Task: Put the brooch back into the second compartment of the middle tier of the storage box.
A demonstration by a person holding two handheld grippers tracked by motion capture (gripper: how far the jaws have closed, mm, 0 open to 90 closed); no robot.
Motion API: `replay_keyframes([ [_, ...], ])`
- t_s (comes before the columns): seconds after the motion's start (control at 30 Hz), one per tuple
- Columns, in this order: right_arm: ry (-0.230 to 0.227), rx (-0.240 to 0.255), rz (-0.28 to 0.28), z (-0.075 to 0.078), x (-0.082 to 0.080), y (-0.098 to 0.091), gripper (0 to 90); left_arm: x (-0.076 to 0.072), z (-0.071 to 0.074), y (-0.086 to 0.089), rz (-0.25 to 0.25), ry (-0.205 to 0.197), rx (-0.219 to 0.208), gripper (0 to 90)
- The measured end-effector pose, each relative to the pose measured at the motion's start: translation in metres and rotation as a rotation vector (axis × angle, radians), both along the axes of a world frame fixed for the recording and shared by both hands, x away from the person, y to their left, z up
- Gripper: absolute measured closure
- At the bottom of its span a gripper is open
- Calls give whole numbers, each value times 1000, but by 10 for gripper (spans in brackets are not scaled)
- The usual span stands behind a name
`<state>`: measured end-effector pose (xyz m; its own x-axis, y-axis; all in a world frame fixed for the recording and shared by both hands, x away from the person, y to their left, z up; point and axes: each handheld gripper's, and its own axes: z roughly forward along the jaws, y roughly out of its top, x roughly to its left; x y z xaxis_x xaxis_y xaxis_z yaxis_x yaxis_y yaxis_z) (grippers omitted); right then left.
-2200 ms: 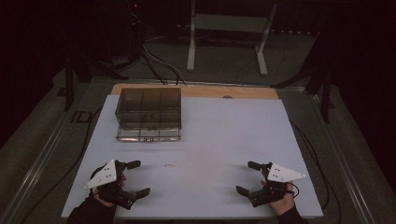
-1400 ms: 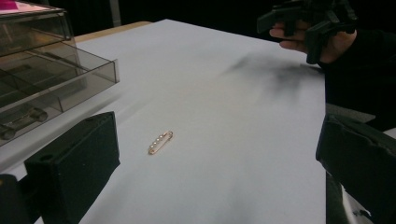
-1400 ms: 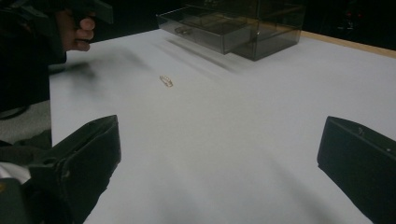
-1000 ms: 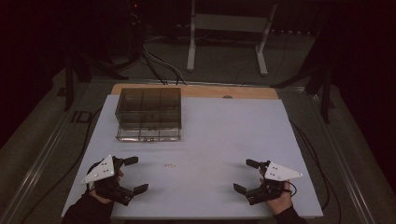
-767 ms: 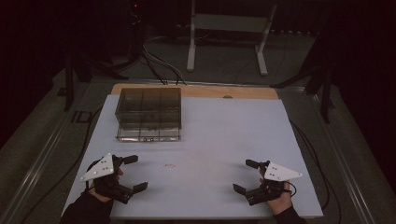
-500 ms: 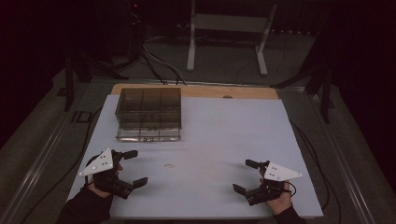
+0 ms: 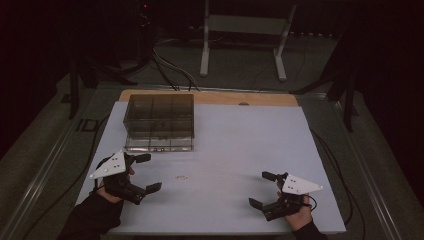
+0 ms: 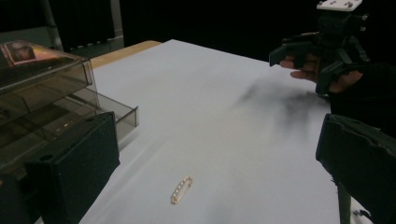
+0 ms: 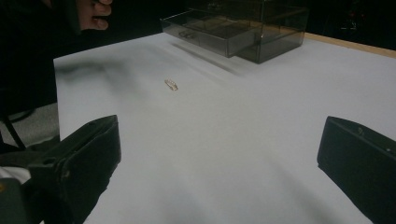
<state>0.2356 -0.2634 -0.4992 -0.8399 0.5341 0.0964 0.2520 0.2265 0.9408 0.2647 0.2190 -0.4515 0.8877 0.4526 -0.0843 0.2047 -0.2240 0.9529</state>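
A small gold pin [image 7: 181, 177] lies on the white table top [image 7: 235, 145], between the two grippers and nearer the left one. The left gripper view has the pin [image 8: 181, 189] just ahead of the wide-apart jaws. My left gripper [image 7: 147, 173] is open, hovering at the table's left front, with nothing between its jaws. Near the right front my right gripper [image 7: 262, 189] is open and empty too. A smoky clear drawer box [image 7: 159, 121] stands at the back left, its lowest drawer [image 8: 108, 110] pulled out. From the right gripper view the pin [image 9: 171, 84] lies far ahead, with the box [image 9: 243, 27] beyond it.
A wooden board edge [image 7: 250, 98] runs along the table's far side. Beyond it stand a white frame stand [image 7: 241, 30] and cables on the dark floor. The other hand with its gripper [image 8: 327, 44] shows at the top right of the left gripper view.
My left gripper has moved forward and a little right, towards the pin and the box. The right gripper has barely shifted. Both jaws stayed open.
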Motion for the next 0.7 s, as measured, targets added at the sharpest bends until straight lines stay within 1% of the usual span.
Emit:
replay_keyframes([
  [0.1, 1, 3, 0, 0, 0, 0, 0, 4, 0, -3, -8, 0, 8, 2],
  [0.23, 4, 10, 0, 0, 0, -1, 0, 7, -2, -6, -10, 12, 6, 2],
  [0.27, 3, 8, 1, 0, 0, 0, 0, 8, -2, -6, -12, 12, 11, 2],
  [0.33, 6, 3, 3, -1, 0, 0, 0, 9, -3, -7, -14, 16, 9, 2],
  [0.43, 5, 6, 1, -1, 0, 0, 0, 12, -3, -10, -22, 22, 14, 2],
  [0.7, 10, 3, 5, -1, 1, 1, 0, 19, -4, -19, -40, 21, 19, 3],
])
